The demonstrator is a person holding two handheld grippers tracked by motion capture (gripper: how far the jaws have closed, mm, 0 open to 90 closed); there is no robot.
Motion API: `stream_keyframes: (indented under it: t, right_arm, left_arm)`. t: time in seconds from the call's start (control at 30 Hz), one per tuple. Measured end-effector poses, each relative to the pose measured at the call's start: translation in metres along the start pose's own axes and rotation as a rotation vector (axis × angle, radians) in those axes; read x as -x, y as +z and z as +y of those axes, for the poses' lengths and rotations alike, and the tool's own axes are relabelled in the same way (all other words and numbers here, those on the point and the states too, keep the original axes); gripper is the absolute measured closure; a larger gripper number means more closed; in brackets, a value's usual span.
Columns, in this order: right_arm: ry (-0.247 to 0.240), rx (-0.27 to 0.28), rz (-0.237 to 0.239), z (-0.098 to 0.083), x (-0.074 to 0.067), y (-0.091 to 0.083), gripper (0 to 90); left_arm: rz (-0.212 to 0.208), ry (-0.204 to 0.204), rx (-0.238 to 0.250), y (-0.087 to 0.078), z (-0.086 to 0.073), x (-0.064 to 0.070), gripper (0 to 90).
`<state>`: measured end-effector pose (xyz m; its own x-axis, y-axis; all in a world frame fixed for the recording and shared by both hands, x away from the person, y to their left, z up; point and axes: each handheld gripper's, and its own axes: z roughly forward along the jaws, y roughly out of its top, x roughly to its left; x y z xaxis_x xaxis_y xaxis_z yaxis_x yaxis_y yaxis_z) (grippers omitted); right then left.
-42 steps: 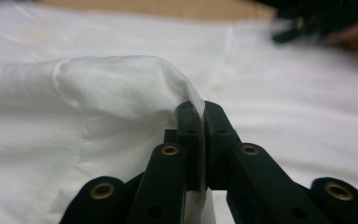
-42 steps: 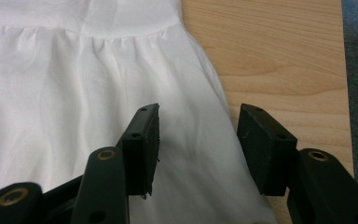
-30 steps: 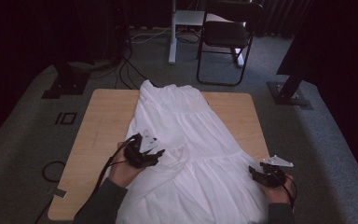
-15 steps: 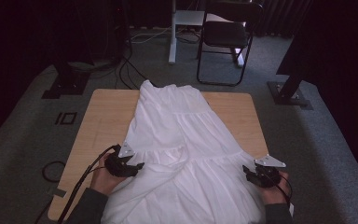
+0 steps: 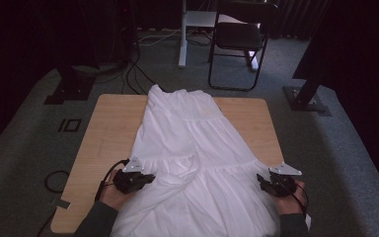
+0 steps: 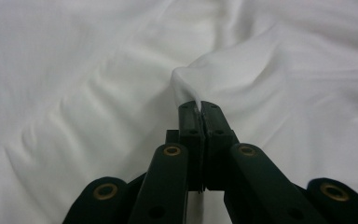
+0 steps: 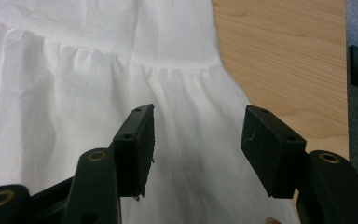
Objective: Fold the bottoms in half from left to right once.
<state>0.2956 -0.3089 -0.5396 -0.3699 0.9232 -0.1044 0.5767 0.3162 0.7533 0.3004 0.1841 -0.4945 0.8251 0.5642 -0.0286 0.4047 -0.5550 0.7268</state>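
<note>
A white tiered dress (image 5: 192, 148) lies lengthwise on the wooden table (image 5: 108, 128), its skirt spreading toward the near edge. My left gripper (image 5: 145, 178) rests at the skirt's left side, and its jaws have just closed. In the left gripper view they are shut on a pinched fold of the white dress (image 6: 191, 86). My right gripper (image 5: 262, 181) hovers at the skirt's right edge. Its jaws stand open over the gathered dress fabric (image 7: 186, 116) with nothing pressed between them.
A black folding chair (image 5: 239, 42) and a white table leg (image 5: 182, 37) stand beyond the table. Dark stand bases (image 5: 69, 91) (image 5: 306, 98) sit on the grey carpet at both sides, with cables (image 5: 138, 74) at the back left. Bare wood (image 7: 289, 60) lies right of the skirt.
My left gripper dropped from above the skirt down to its left edge, shifting left, and shut on a fold of fabric. The right gripper barely moved.
</note>
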Motion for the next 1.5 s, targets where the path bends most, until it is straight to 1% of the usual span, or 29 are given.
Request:
stream_keyframes:
  t: [0.17, 0.2, 0.3, 0.33, 0.43, 0.53, 0.57, 0.6, 0.63, 0.67, 0.77, 0.8, 0.83, 0.87, 0.9, 0.93, 1.0, 1.03, 1.07, 1.1, 1.13, 1.17, 1.2, 1.23, 1.27, 1.3, 1.37, 1.43, 1.5]
  right_arm:
    - [-0.013, 0.015, -0.002, 0.004, -0.004, -0.004, 43.6]
    - [-0.015, 0.019, 0.0, 0.006, -0.005, -0.005, 43.7]
    - [-0.019, 0.031, 0.002, 0.008, -0.007, -0.006, 43.7]
    - [-0.027, 0.038, 0.004, 0.01, -0.009, -0.008, 43.7]
    - [-0.028, 0.045, 0.006, 0.012, -0.01, -0.01, 43.7]
    - [-0.038, 0.057, 0.011, 0.016, -0.014, -0.013, 43.8]
    - [-0.038, 0.057, 0.011, 0.016, -0.014, -0.013, 43.8]
    - [-0.046, 0.063, 0.016, 0.019, -0.018, -0.015, 43.8]
    - [-0.046, 0.063, 0.016, 0.019, -0.018, -0.015, 43.8]
    - [-0.063, 0.073, 0.025, 0.023, -0.024, -0.018, 43.8]
    - [-0.086, 0.09, 0.039, 0.029, -0.031, -0.023, 43.8]
    - [-0.101, 0.107, 0.055, 0.033, -0.038, -0.026, 43.8]
    - [-0.108, 0.116, 0.069, 0.036, -0.042, -0.028, 43.8]
    - [-0.115, 0.123, 0.084, 0.038, -0.047, -0.028, 43.8]
    - [-0.115, 0.123, 0.084, 0.038, -0.047, -0.028, 43.8]
    - [-0.112, 0.134, 0.143, 0.042, -0.059, -0.027, 43.8]
    - [-0.116, 0.131, 0.202, 0.044, -0.071, -0.025, 44.1]
    - [-0.116, 0.131, 0.202, 0.044, -0.071, -0.025, 44.1]
    - [-0.134, 0.128, 0.267, 0.047, -0.089, -0.022, 44.0]
    - [-0.137, 0.124, 0.284, 0.047, -0.096, -0.021, 44.0]
    - [-0.149, 0.118, 0.312, 0.048, -0.107, -0.019, 43.8]
    - [-0.159, 0.113, 0.334, 0.048, -0.115, -0.017, 42.8]
    - [-0.167, 0.107, 0.35, 0.047, -0.123, -0.015, 41.6]
    - [-0.167, 0.107, 0.35, 0.047, -0.123, -0.015, 41.6]
    - [-0.192, 0.075, 0.363, 0.044, -0.137, -0.008, 39.9]
    - [-0.192, 0.075, 0.363, 0.044, -0.137, -0.008, 39.9]
    - [-0.233, 0.011, 0.354, 0.036, -0.15, 0.004, 42.1]
    - [-0.245, -0.02, 0.365, 0.033, -0.153, 0.01, 49.9]
    - [-0.25, -0.035, 0.377, 0.032, -0.152, 0.012, 68.6]
  left_arm:
    - [-0.049, 0.062, 0.062, -0.01, 0.031, 0.02, 89.1]
    - [-0.076, 0.088, 0.083, -0.007, 0.049, 0.031, 89.1]
    - [-0.11, 0.11, 0.096, -0.001, 0.062, 0.039, 89.1]
    - [-0.152, 0.145, 0.114, 0.007, 0.078, 0.053, 89.1]
    - [-0.18, 0.184, 0.121, 0.015, 0.092, 0.068, 89.1]
    - [-0.338, 0.224, 0.144, 0.029, 0.112, 0.1, 89.1]
    - [-0.338, 0.224, 0.144, 0.029, 0.112, 0.1, 88.4]
    - [-0.447, 0.247, 0.154, 0.034, 0.118, 0.115, 85.9]
    - [-0.447, 0.247, 0.154, 0.034, 0.118, 0.115, 78.2]
    - [-0.515, 0.247, 0.195, 0.035, 0.122, 0.123, 69.1]
    - [-0.477, 0.242, 0.231, 0.027, 0.124, 0.117, 59.6]
    - [-0.421, 0.219, 0.251, 0.017, 0.123, 0.107, 57.7]
    - [-0.421, 0.219, 0.251, 0.017, 0.123, 0.107, 56.8]
    - [-0.317, 0.189, 0.246, 0.007, 0.118, 0.092, 56.3]
    - [-0.317, 0.189, 0.246, 0.007, 0.118, 0.092, 53.9]
    - [-0.216, 0.163, 0.239, -0.003, 0.109, 0.075, 53.2]
    - [-0.105, 0.111, 0.22, -0.012, 0.094, 0.056, 51.8]
    - [-0.105, 0.111, 0.22, -0.012, 0.094, 0.056, 51.3]
    - [-0.023, 0.074, 0.201, -0.017, 0.08, 0.041, 51.0]
    - [0.025, 0.043, 0.18, -0.02, 0.068, 0.032, 50.2]
    - [0.037, 0.006, 0.175, -0.021, 0.057, 0.024, 50.0]
    - [0.037, 0.006, 0.175, -0.021, 0.057, 0.024, 49.6]
    - [0.106, -0.042, 0.134, -0.021, 0.035, 0.012, 49.0]
    - [0.106, -0.042, 0.134, -0.021, 0.035, 0.012, 48.2]
    - [0.166, -0.077, 0.09, -0.019, 0.013, 0.003, 47.5]
    - [0.166, -0.077, 0.09, -0.019, 0.013, 0.003, 47.0]
    - [0.211, -0.126, 0.046, -0.017, -0.013, -0.007, 45.4]
    - [0.216, -0.154, 0.038, -0.017, -0.023, -0.011, 44.4]
    - [0.233, -0.178, 0.019, -0.018, -0.035, -0.014, 43.7]
